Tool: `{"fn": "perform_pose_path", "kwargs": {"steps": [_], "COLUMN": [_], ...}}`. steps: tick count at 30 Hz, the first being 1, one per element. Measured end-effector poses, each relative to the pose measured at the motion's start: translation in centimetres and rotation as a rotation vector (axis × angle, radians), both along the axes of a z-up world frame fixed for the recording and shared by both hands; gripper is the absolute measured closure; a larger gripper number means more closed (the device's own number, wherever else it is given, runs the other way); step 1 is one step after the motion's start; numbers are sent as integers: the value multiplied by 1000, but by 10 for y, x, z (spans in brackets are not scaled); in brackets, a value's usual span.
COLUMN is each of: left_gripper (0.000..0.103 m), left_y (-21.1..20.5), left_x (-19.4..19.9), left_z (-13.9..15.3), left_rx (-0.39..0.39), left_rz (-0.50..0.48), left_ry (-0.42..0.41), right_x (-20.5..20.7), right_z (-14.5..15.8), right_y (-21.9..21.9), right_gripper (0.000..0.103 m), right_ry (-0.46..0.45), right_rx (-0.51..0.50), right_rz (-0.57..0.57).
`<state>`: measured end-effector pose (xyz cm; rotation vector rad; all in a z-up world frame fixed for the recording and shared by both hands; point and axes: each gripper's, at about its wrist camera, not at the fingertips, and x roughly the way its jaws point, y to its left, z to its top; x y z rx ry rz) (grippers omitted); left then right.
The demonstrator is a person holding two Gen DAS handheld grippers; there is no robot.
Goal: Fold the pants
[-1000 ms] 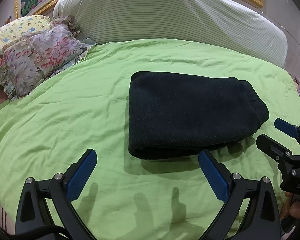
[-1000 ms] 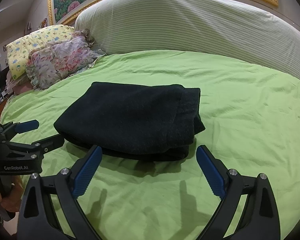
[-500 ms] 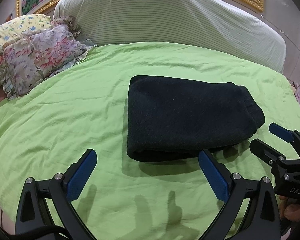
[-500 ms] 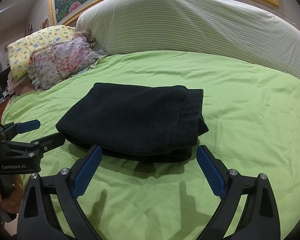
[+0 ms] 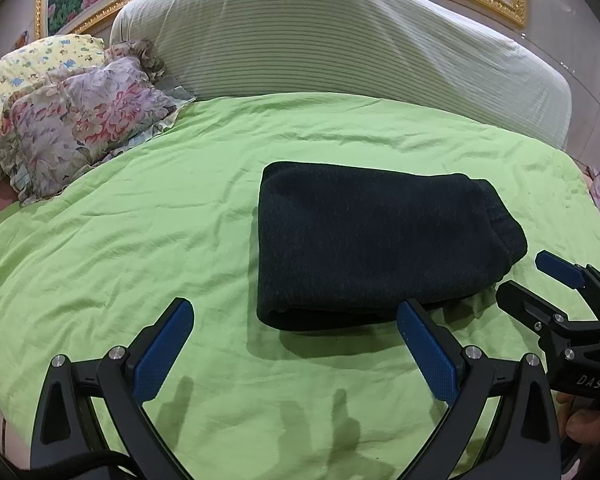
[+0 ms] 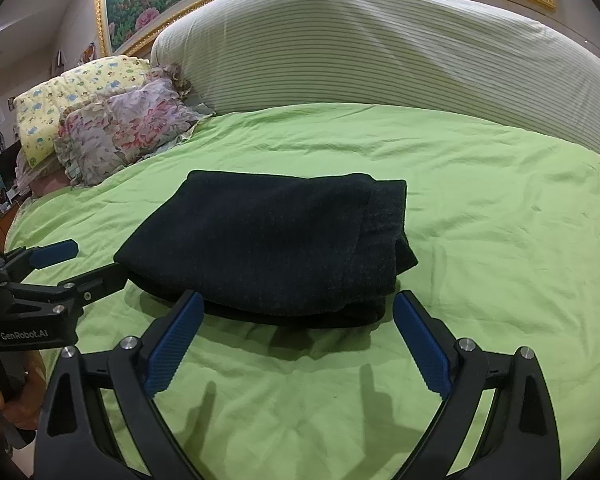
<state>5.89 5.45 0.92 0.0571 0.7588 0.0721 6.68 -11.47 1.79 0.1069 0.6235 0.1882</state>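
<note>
The dark pants [image 5: 376, 240] lie folded into a compact rectangle on the green bed sheet [image 5: 140, 240]; they also show in the right wrist view [image 6: 268, 244]. My left gripper [image 5: 296, 320] is open and empty, just short of the bundle's near edge. My right gripper [image 6: 298, 312] is open and empty, also just short of the near edge. The right gripper shows at the right edge of the left wrist view [image 5: 536, 276]. The left gripper shows at the left edge of the right wrist view [image 6: 88, 260].
A striped headboard cushion [image 5: 340, 40] stands behind the bed. A floral pillow [image 5: 72, 128] and a yellow pillow [image 5: 20, 76] lie at the far left. A gilt-framed painting [image 6: 140, 4] hangs above.
Both grippers have drawn back slightly and lifted, so the pants sit a little lower and farther in view. The pants have not moved.
</note>
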Motion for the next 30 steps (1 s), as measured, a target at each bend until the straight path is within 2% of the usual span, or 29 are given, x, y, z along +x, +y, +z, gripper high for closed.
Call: {"fn": "perform_pose_path", "kwargs": {"steps": [30], "left_gripper": [1], "left_y": [-2], "left_x": [3], "left_z": [3], "left_rx": [11], "left_rz": [-5], "left_ry": [-5], "right_x": [2], "right_z": [3], "right_y": [-4], "right_gripper": [7], "right_ry": [-14], "right_rx": [15], "right_rz": [-6]}}
